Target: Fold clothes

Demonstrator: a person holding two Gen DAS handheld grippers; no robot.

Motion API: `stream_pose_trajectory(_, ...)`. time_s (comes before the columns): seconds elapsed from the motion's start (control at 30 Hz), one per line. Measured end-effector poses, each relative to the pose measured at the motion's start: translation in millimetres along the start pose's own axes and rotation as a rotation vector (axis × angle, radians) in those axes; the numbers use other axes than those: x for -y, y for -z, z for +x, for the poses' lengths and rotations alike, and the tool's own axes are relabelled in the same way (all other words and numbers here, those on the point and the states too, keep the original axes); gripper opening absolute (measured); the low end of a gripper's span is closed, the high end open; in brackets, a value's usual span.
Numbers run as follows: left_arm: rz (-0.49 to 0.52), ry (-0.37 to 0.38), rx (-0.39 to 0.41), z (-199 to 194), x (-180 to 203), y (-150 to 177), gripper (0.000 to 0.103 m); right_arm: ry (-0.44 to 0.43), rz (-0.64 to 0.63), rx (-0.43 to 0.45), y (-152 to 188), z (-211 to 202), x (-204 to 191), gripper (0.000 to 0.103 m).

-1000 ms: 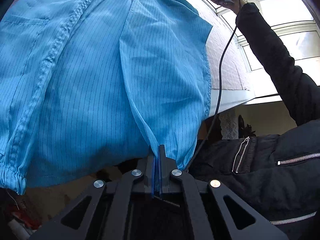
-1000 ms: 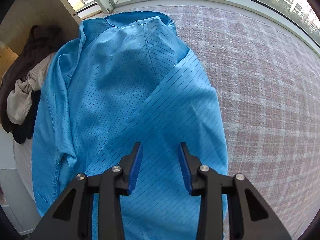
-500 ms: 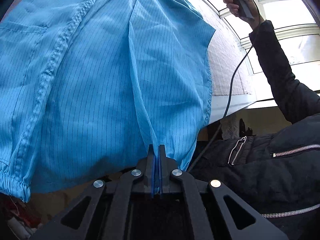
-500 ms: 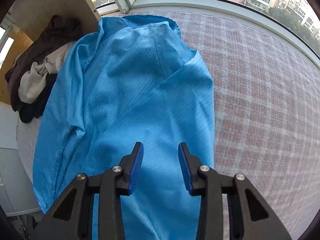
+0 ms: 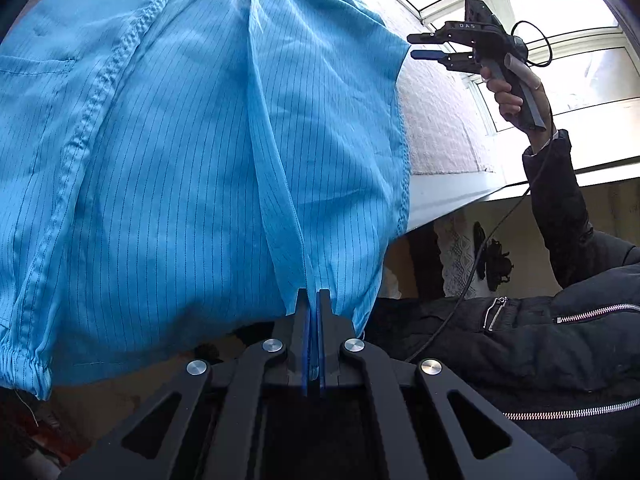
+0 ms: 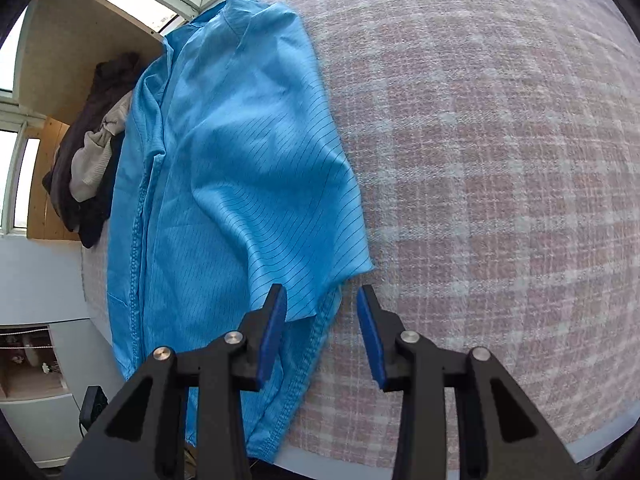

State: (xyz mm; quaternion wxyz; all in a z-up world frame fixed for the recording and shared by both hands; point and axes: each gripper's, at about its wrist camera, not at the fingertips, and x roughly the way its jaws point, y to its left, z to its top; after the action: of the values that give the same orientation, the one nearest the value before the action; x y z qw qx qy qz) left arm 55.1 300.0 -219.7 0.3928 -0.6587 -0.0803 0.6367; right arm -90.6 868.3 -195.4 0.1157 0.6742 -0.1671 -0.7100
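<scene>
Left wrist view: the left gripper [image 5: 313,300] has its blue pads pressed together on a pinch of the blue garment [image 5: 180,152], near its lower hem, and the cloth rises from that pinch in a sharp ridge. Beyond the garment's far edge, the right gripper [image 5: 420,46] is held up in the air by a hand [image 5: 508,96] in a dark sleeve [image 5: 560,208], its fingers spread and nothing between them; a black cable [image 5: 480,248] hangs from it past the dark zipped jacket [image 5: 540,344]. From the right wrist, the right gripper [image 6: 322,318] hovers spread over the garment's near corner, clear of the cloth. The garment [image 6: 224,168] lies lengthwise on the pink checked blanket [image 6: 500,160], with a heap of dark and beige clothes [image 6: 92,152] just beside its far long edge.
</scene>
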Motion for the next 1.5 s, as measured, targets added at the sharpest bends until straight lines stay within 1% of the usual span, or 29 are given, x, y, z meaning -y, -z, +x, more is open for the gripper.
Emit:
stream_pose_trajectory(0.17,0.008,-0.008,0.003,2.0,1.9,-1.0,0.001,-0.018,0.039,-0.02,-12.3,25.0,1.9,0.036)
stream_pose_trajectory(0.2,0.006,-0.007,0.004,2.3,1.2,-1.2,0.001,-0.022,0.042,-0.02,-13.7,28.1,1.6,0.034)
stream_pose_trajectory(0.23,0.004,-0.006,0.007,2.2,0.6,-1.4,0.001,-0.024,0.039,-0.006,-14.5,28.6,0.8,0.028)
stream_pose_trajectory(0.27,0.002,-0.001,0.011,1.5,-0.1,-1.4,0.001,-0.027,0.036,0.007,-15.5,29.0,0.1,0.005)
stream_pose_trajectory(0.3,-0.001,0.005,0.015,0.5,-0.7,-1.4,0.001,-0.034,0.035,0.016,-17.0,27.7,0.5,0.003)
stream_pose_trajectory(0.33,-0.004,0.013,0.022,-0.3,-1.0,-1.4,0.001,-0.026,0.036,0.043,-19.0,23.1,2.7,0.003)
stream_pose_trajectory(0.4,-0.009,0.028,0.031,-0.7,-1.5,0.1,0.001,0.047,0.03,0.116,-23.1,8.2,10.7,0.003)
stream_pose_trajectory(0.5,-0.027,0.038,0.023,3.9,-8.4,5.7,0.001,-0.01,0.075,0.142,-28.4,1.1,28.6,0.002)
stream_pose_trajectory(0.53,-0.041,0.036,0.012,7.4,-13.6,7.5,0.001,-0.013,0.076,0.147,-29.1,0.4,33.1,0.002)
stream_pose_trajectory(0.57,-0.066,0.058,0.012,8.5,-19.5,9.1,0.001,-0.002,0.082,0.15,-31.5,4.9,32.1,0.002)
stream_pose_trajectory(0.63,-0.14,0.167,0.051,1.6,-31.9,10.6,0.001,-0.027,0.146,0.142,-35.1,14.2,34.0,0.003)
stream_pose_trajectory(0.67,-0.152,0.175,0.083,-5.8,-34.4,10.1,0.001,-0.061,0.184,0.13,-32.4,14.5,38.0,0.003)
stream_pose_trajectory(0.73,-0.146,0.137,0.12,-17.7,-34.7,9.1,0.001,-0.057,0.164,0.091,-24.4,14.2,33.8,0.006)
stream_pose_trajectory(0.77,-0.136,0.127,0.121,-19.5,-33.2,9.0,0.001,-0.056,0.153,0.074,-20.1,13.4,31.5,0.01)
stream_pose_trajectory(0.8,-0.127,0.115,0.117,-20.1,-31.4,8.7,0.001,-0.064,0.133,0.07,-13.0,7.5,28.0,0.015)
stream_pose_trajectory(0.83,-0.116,0.101,0.106,-18.6,-28.6,8.2,0.001,-0.074,0.116,0.067,-6.2,2.1,24.6,0.018)
stream_pose_trajectory(0.87,-0.101,0.088,0.095,-16.4,-25.3,7.7,0.001,-0.104,0.115,0.072,-2.3,-0.2,21.9,0.021)
stream_pose_trajectory(0.93,-0.074,0.079,0.078,-11.5,-18.0,7.2,0.001,-0.139,0.113,0.076,-0.1,-0.9,15.9,0.022)
stream_pose_trajectory(1.0,-0.056,0.075,0.066,-8.5,-14.4,5.7,0.001,-0.102,0.117,0.072,-6.8,7.9,7.9,0.023)
stream_pose_trajectory(1.1,-0.036,0.066,0.052,-5.4,-10.4,3.8,0.001,-0.08,0.117,0.058,-13.4,18.6,4.2,0.023)
stream_pose_trajectory(1.2,-0.026,0.055,0.036,-2.3,-7.8,5.0,0.001,-0.017,0.127,0.015,-7.5,25.6,11.0,0.023)
stream_pose_trajectory(1.27,-0.019,0.041,0.027,0.3,-7.1,4.8,0.001,0.05,0.098,0.028,-4.0,27.2,8.2,0.023)
stream_pose_trajectory(1.33,-0.015,0.035,0.02,2.7,-6.0,3.8,0.001,0.071,0.04,0.049,-1.5,27.1,0.1,0.023)
stream_pose_trajectory(1.37,-0.006,0.021,0.017,3.3,-4.6,3.4,0.001,0.075,0.022,0.059,-0.5,26.2,-3.5,0.021)
stream_pose_trajectory(1.4,0.004,0.007,0.015,3.9,-3.2,3.1,0.001,0.083,-0.003,0.074,-0.1,24.0,-8.2,0.014)
stream_pose_trajectory(1.43,0.014,-0.007,0.012,4.5,-1.8,2.7,0.001,0.101,-0.032,0.092,-0.4,20.8,-13.4,0.002)
stream_pose_trajectory(1.47,0.024,-0.021,0.009,5.1,-0.4,2.3,0.001,0.118,-0.057,0.112,-1.0,16.9,-18.0,0.002)
stream_pose_trajectory(1.5,0.034,-0.036,0.006,5.7,1.1,2.0,0.001,0.13,-0.055,0.151,-4.1,8.1,-17.2,0.002)
